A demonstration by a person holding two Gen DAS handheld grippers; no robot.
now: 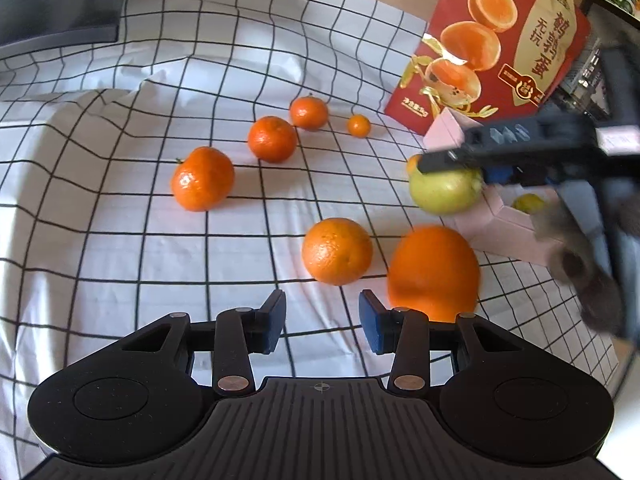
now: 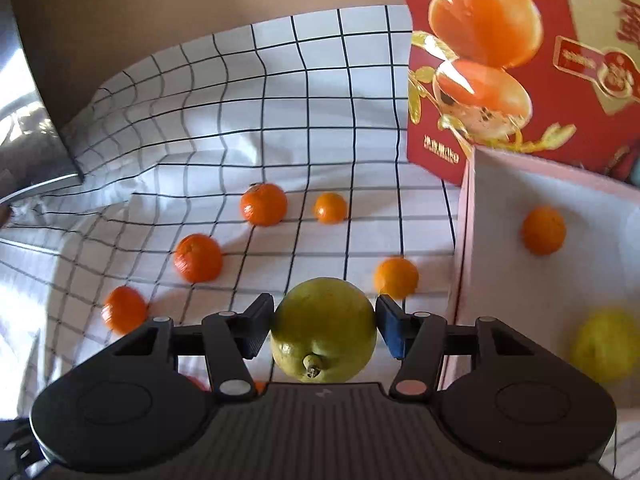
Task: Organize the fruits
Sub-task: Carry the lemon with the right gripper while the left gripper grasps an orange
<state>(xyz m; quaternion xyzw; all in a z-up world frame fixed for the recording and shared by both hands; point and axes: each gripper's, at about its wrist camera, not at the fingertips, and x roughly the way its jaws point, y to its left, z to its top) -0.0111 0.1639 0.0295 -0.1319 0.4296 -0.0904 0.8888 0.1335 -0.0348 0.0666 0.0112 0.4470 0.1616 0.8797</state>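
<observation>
White cloth (image 1: 120, 240) with a black grid covers the surface, rumpled toward the back, where a red carton (image 1: 500, 40) printed with orange halves stands. Just in front of the carton sits a pale pink box (image 2: 500, 240), open at the top, with a small orange (image 2: 543, 230) and a yellow fruit (image 2: 608, 344) lying inside it.

Loose oranges lie scattered over the cloth: three mandarins (image 1: 272, 139) in a slanting row, a tiny one (image 1: 359, 125) beyond them, and two larger oranges (image 1: 337, 251) near the left gripper (image 1: 322, 324). The biggest orange (image 1: 434, 272) lies just beside that gripper's right finger, outside the jaws. The left gripper is at its narrowest, with a gap left between the blue pads and only cloth showing in it; it holds nothing.

The right gripper (image 2: 324, 330) clamps a green lemon (image 2: 324, 330) between its pads, one pad pressing each side, stem end turned toward the camera. In the left wrist view the lemon hangs clear of the cloth, just beside the pink box's near wall
</observation>
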